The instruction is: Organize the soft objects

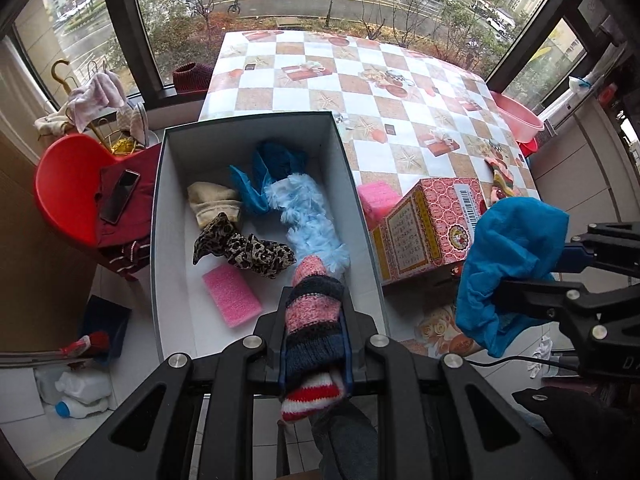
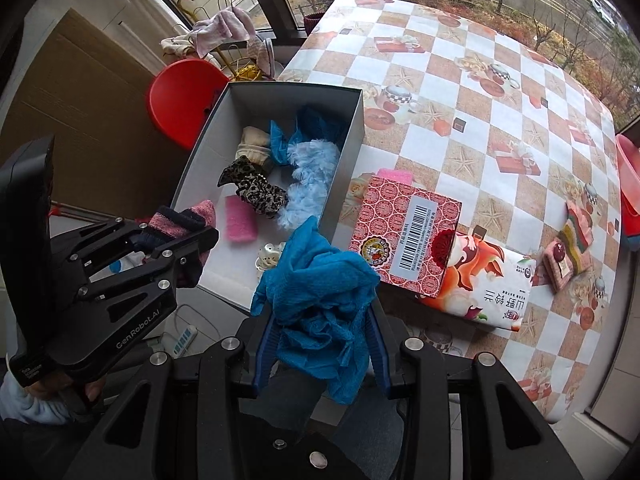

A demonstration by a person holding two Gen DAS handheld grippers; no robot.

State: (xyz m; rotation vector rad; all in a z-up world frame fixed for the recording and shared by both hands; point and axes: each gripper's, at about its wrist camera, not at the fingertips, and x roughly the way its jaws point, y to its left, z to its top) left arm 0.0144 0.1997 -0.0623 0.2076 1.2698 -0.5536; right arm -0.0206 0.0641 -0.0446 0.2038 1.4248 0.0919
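Soft objects sit mostly in the open grey box [image 1: 160, 216], white inside, on the checkered tablecloth [image 1: 400, 92] at its left edge. Far left of the box: red chair [image 1: 68, 184] with a dark red cloth and a black phone [image 1: 119, 196] on it.

Inside the box, left to right: cream knit piece [image 1: 212, 202], leopard-print scrunchie [image 1: 244, 252] just below it, pink foam sponge [image 1: 232, 294] flat on the floor near the front, crumpled blue cloth [image 1: 272, 172] toward the back, fluffy light-blue boa [image 1: 308, 220] running along the right wall. From the right wrist view a small white clip [image 2: 269, 258] lies near the box front.

Left gripper [image 1: 314, 332] is clamped on a striped knit sock [image 1: 314, 308], pink, navy, and red-white bands, held above the front part of the box; toe points into the box, cuff hangs back between the fingers.

Right of the box: second pink sponge [image 1: 376, 196] touching a red patterned carton [image 1: 428, 224] with a barcode label, which lies partly over a printed packet [image 2: 488, 280]. Right gripper [image 2: 322, 340] is closed around a bunched bright-blue cloth [image 2: 320, 284], thin, wrinkled, spilling over both fingers, held over the table's near edge, just right of the box front corner.

Further right: small colourful knit pieces [image 2: 572, 240] on the table, pink basin [image 1: 520, 120] at the table's far edge.
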